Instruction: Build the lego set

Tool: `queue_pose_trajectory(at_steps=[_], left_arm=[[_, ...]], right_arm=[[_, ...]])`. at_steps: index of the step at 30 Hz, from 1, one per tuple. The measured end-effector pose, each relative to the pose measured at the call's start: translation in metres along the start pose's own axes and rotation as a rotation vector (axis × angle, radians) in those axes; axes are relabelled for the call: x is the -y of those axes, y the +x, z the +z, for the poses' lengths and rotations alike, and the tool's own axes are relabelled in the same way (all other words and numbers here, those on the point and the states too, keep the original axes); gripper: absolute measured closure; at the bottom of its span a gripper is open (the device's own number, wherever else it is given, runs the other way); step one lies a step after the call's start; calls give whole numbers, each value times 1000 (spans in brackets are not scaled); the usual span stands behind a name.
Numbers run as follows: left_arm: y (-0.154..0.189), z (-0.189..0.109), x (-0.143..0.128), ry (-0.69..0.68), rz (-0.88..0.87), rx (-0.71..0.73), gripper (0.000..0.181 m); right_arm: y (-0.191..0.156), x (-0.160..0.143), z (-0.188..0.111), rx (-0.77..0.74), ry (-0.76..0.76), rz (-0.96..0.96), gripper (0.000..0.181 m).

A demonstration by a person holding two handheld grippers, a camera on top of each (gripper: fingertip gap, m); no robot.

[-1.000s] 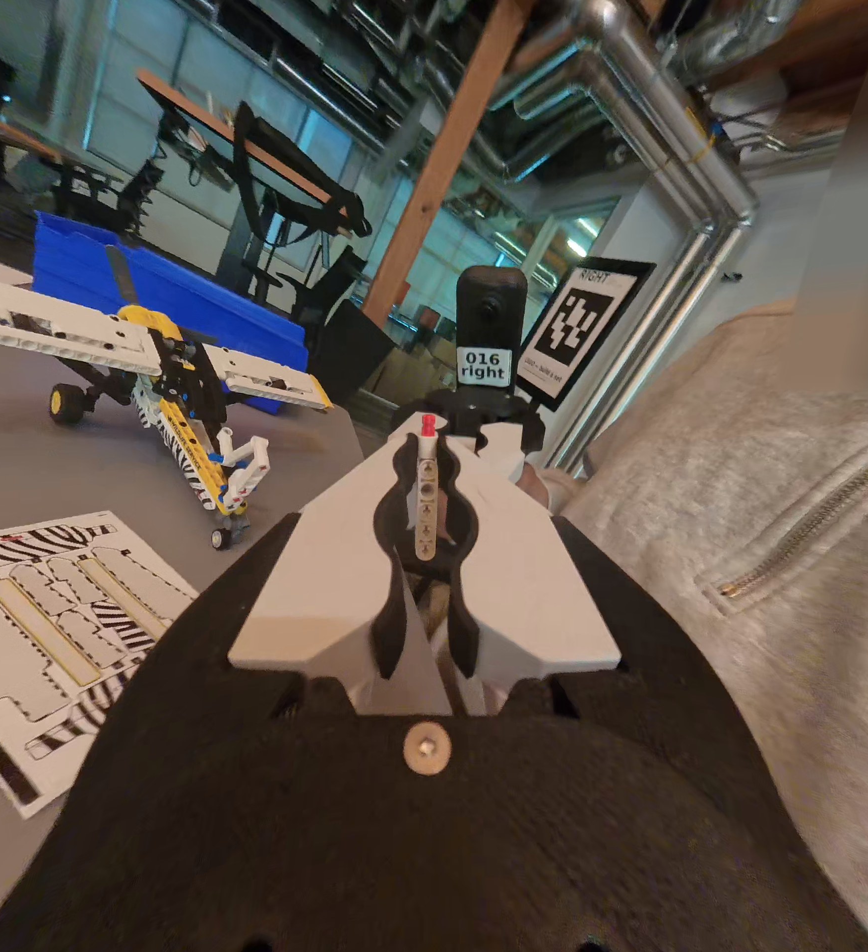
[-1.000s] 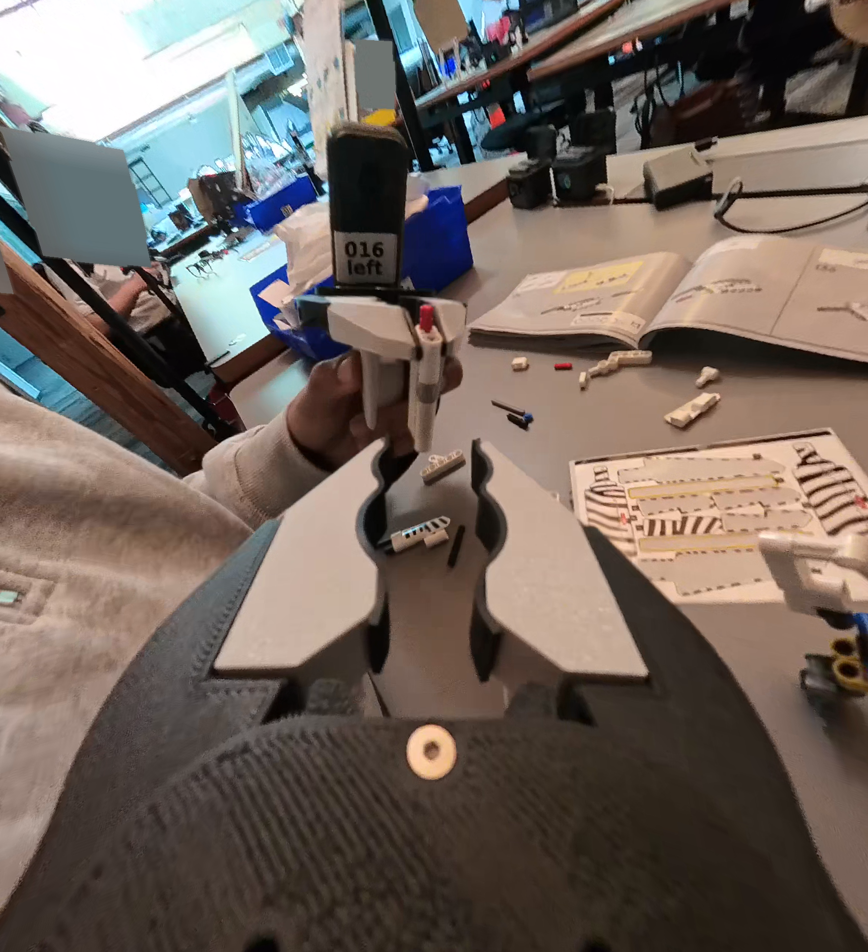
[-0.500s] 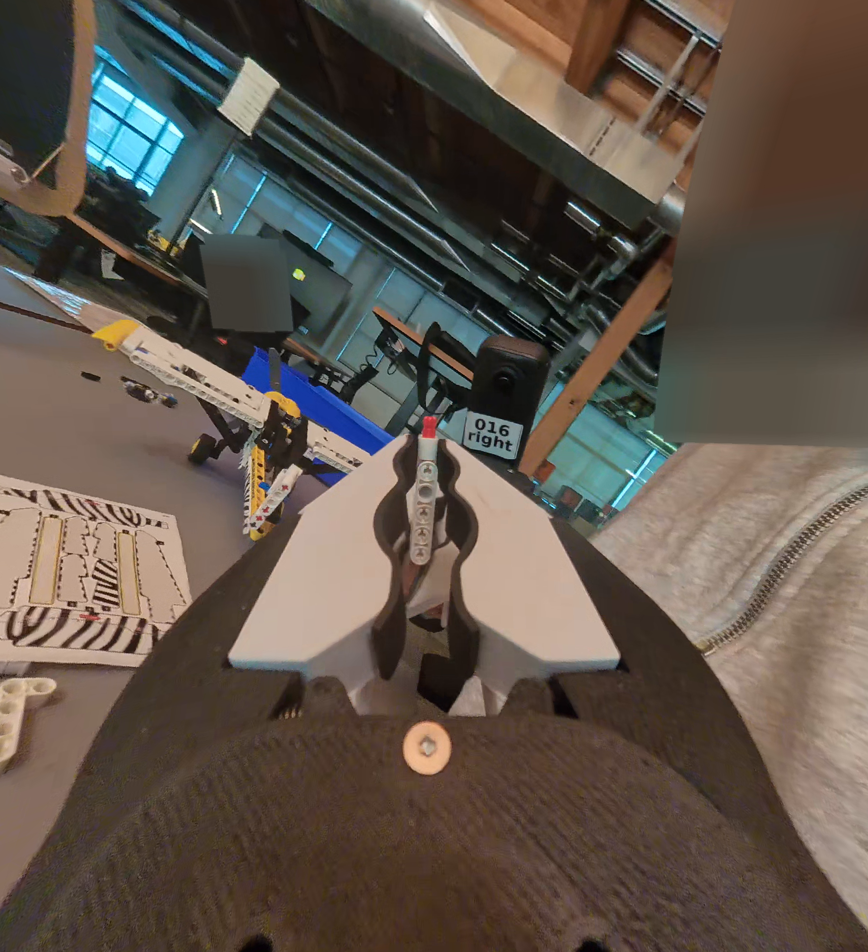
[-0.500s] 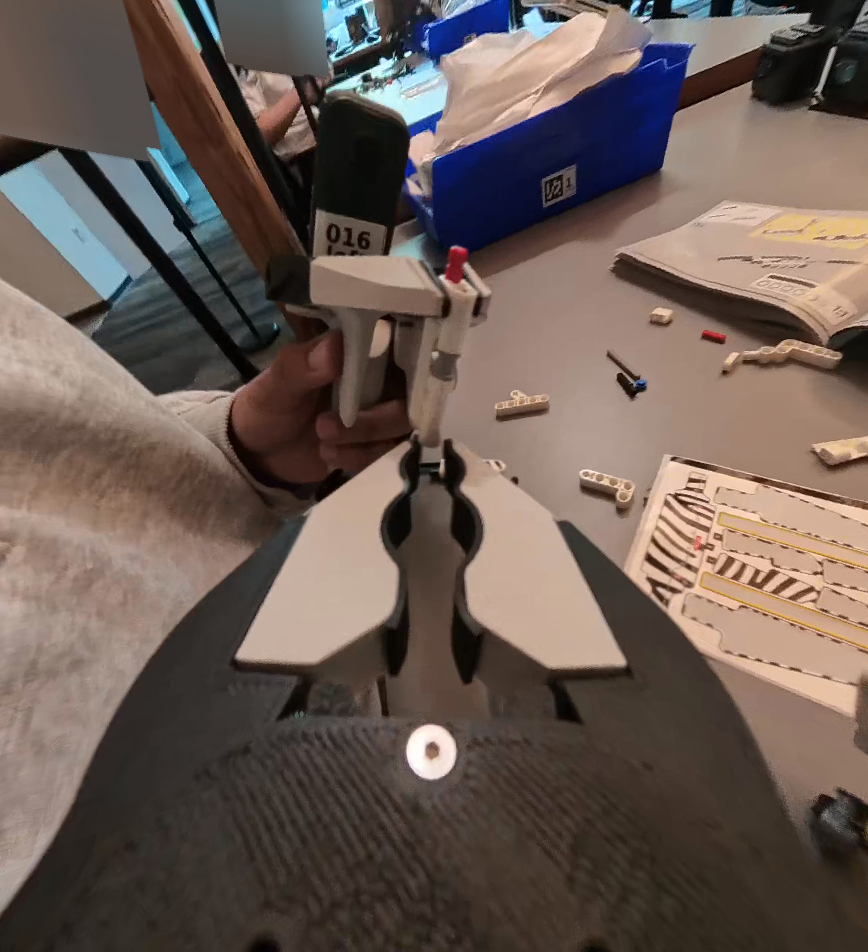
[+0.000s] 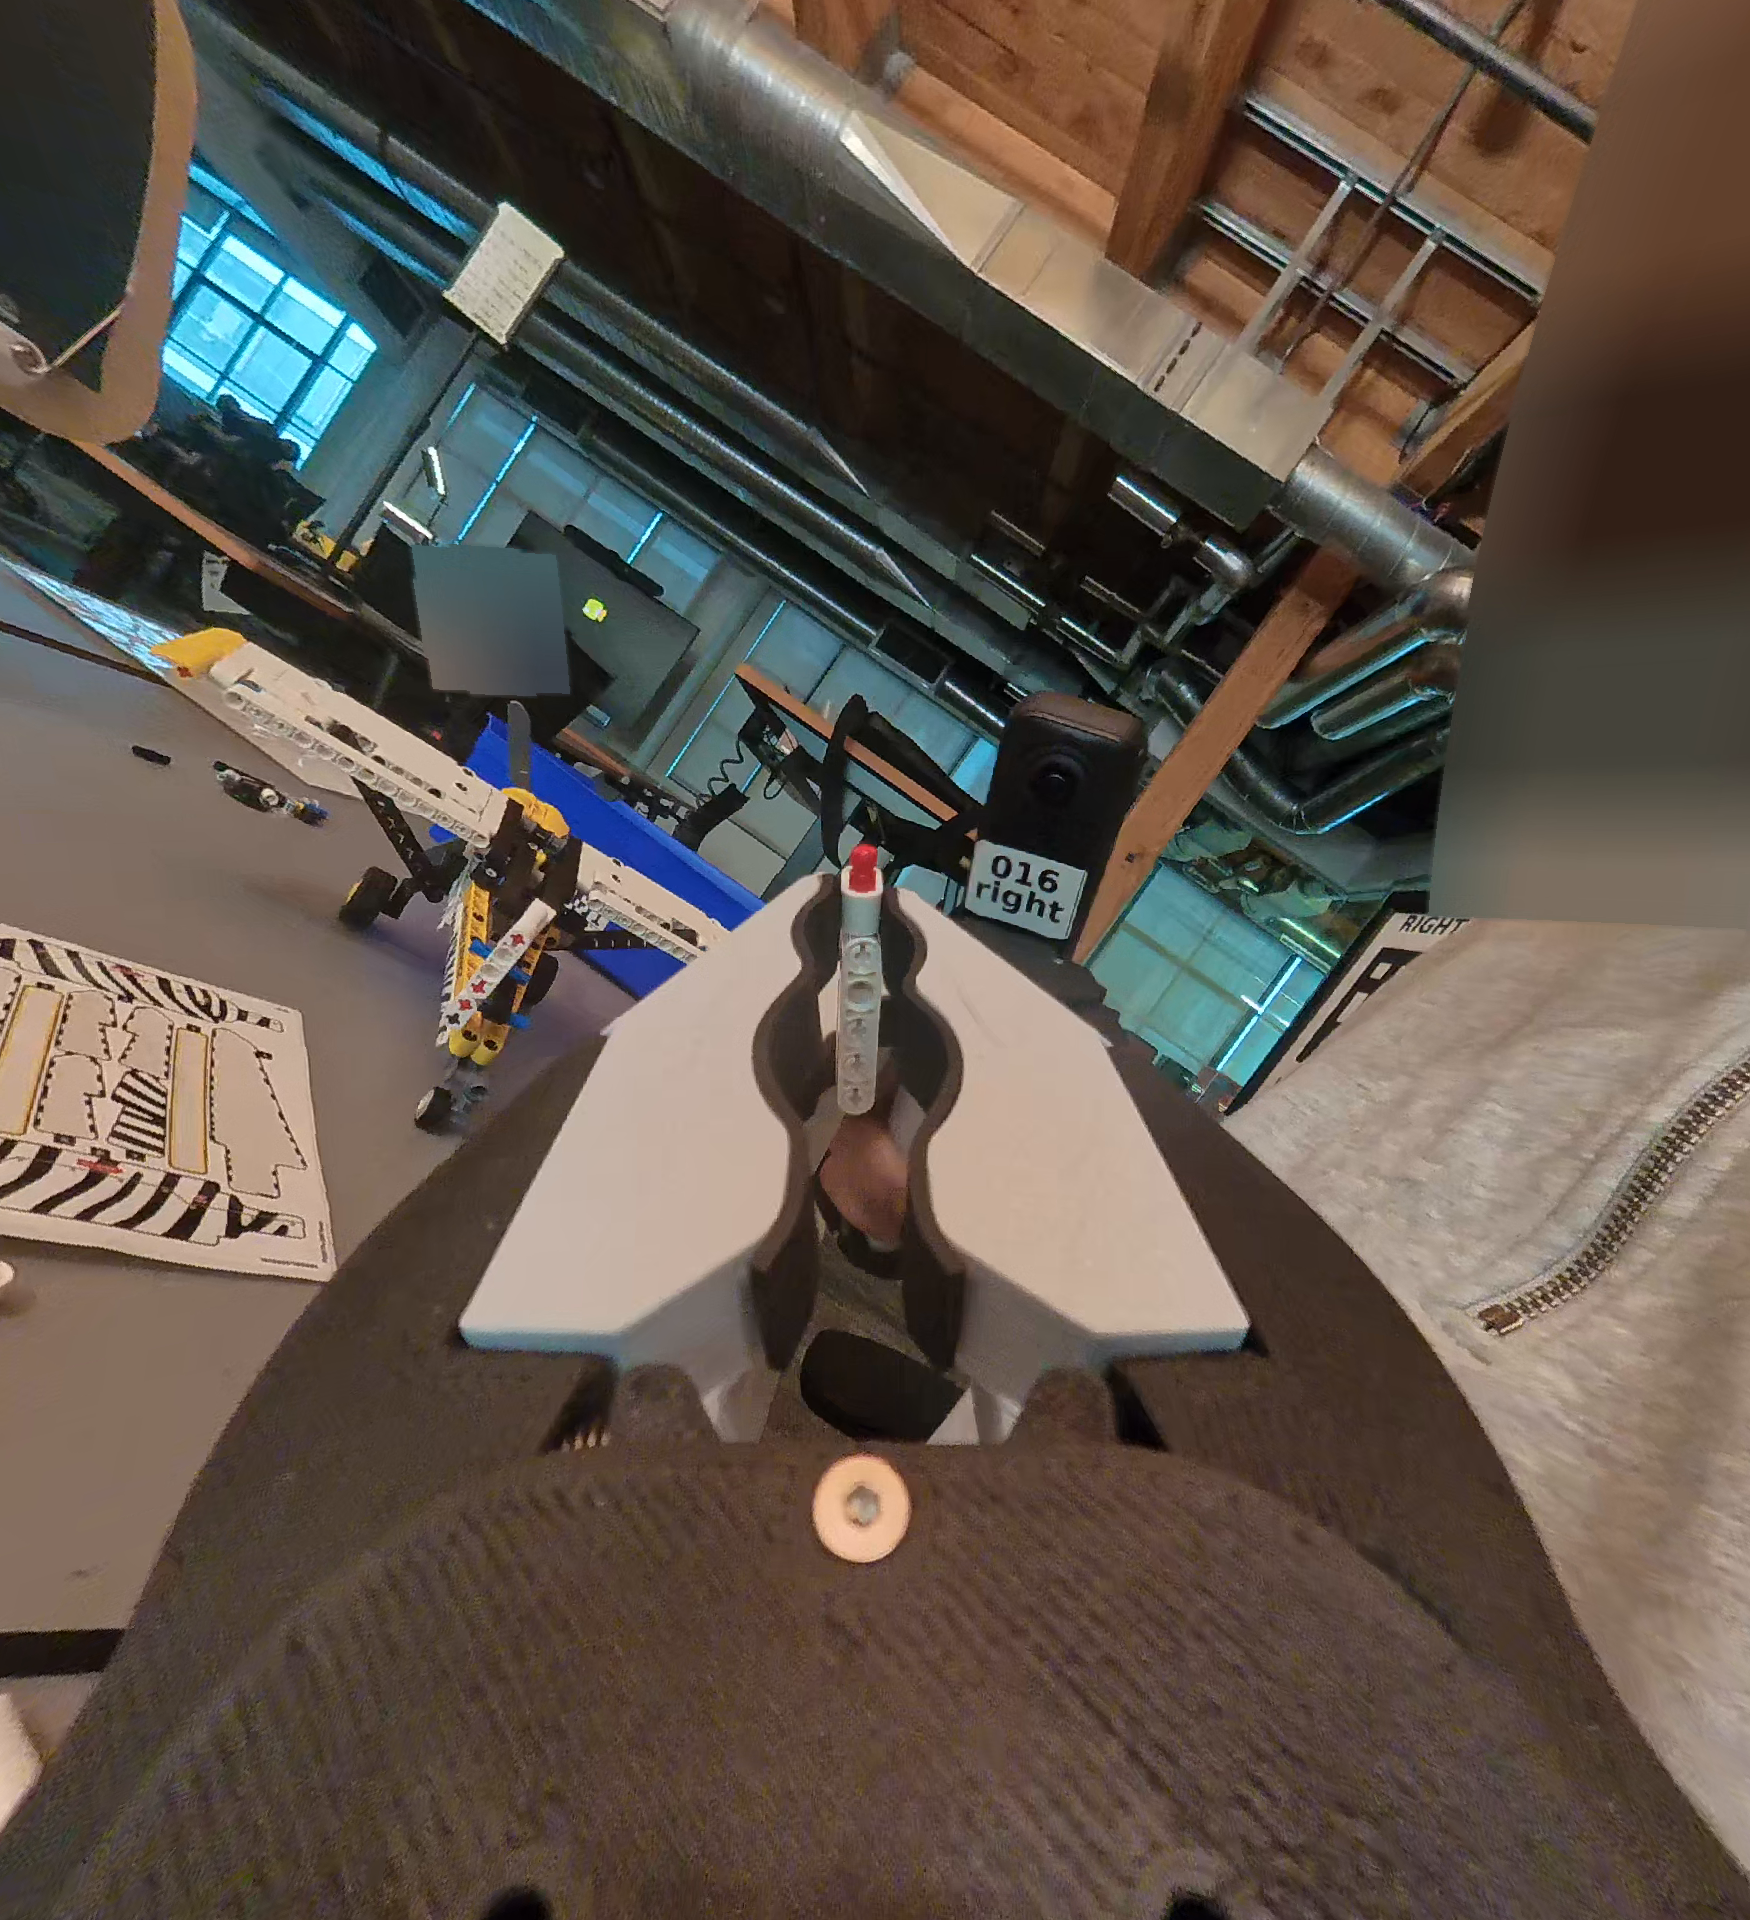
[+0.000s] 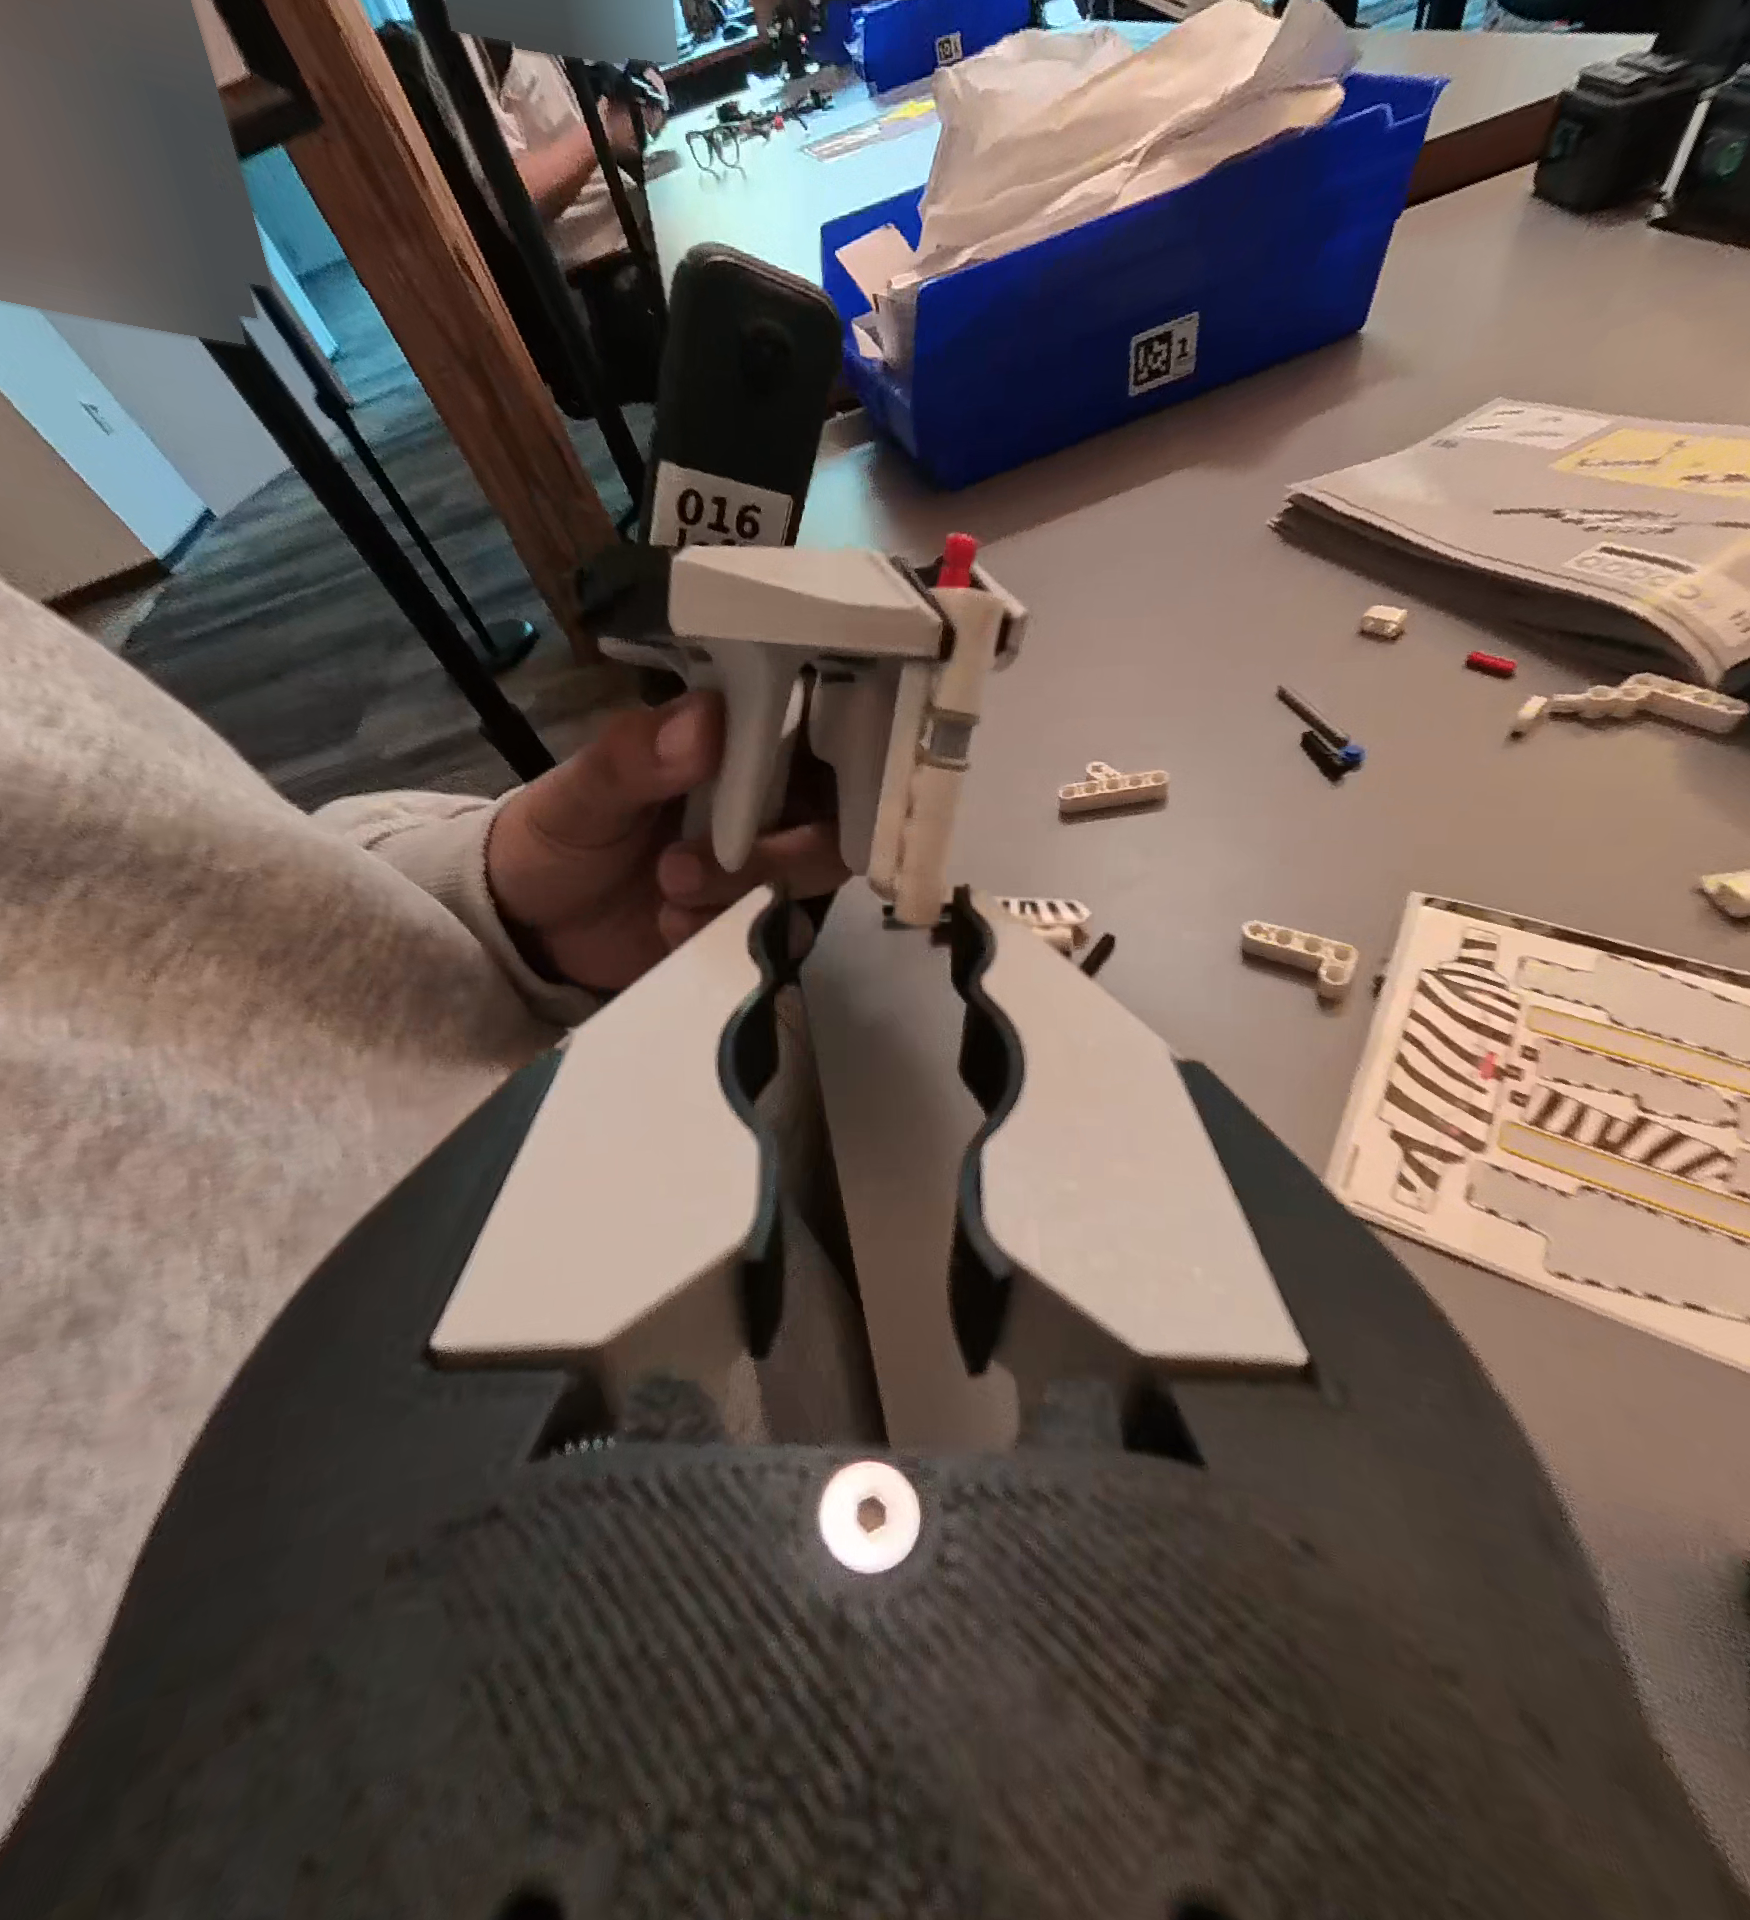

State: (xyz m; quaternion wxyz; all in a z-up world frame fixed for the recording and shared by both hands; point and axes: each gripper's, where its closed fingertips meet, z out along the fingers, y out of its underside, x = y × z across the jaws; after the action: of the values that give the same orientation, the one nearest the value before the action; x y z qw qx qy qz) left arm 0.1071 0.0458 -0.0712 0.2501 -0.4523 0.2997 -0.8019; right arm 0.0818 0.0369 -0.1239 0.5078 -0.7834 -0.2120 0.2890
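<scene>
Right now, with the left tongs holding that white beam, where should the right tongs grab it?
Grip the white beam by its free lower end, coming from below: the left tongs clamp its top near the red pin, and the open right tongs sit just beneath.

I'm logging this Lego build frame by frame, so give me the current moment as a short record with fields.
left gripper: shut on the white beam, held upright above the table, a red pin on top
right gripper: open, empty, its tips just under the beam's lower end
model: part-built plane standing on the grey table
sticker sheet: flat on the table, zebra-striped
loose parts: small white beams near the open instruction booklet
background: blue bin stuffed with paper
</scene>
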Motion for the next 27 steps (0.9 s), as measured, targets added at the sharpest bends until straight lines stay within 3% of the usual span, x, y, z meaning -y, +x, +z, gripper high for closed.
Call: queue_pose_trajectory(at_steps=[2,4,9,14,20,22,27], left_arm=[[-1,-1,1,6,1,3,178],[-4,-1,0,3,-2,8,177],[-21,-6,4,-18,-91,12,177],[-34,-9,-15,-204,-162,30,175],[-57,-23,-42,-468,-7,218,144],[-65,-30,-50,-557,33,264,144],[-70,-36,-53,-591,-23,268,144]], right_arm=[[1,1,8,20,7,32,156],[7,3,13,22,16,50,174],[22,6,8,61,-15,98,176],[34,-8,-2,46,-149,22,176],[56,-52,-4,-38,-388,-197,176],[60,-61,-1,-46,-419,-246,176],[71,-78,5,-72,-480,-301,176]])
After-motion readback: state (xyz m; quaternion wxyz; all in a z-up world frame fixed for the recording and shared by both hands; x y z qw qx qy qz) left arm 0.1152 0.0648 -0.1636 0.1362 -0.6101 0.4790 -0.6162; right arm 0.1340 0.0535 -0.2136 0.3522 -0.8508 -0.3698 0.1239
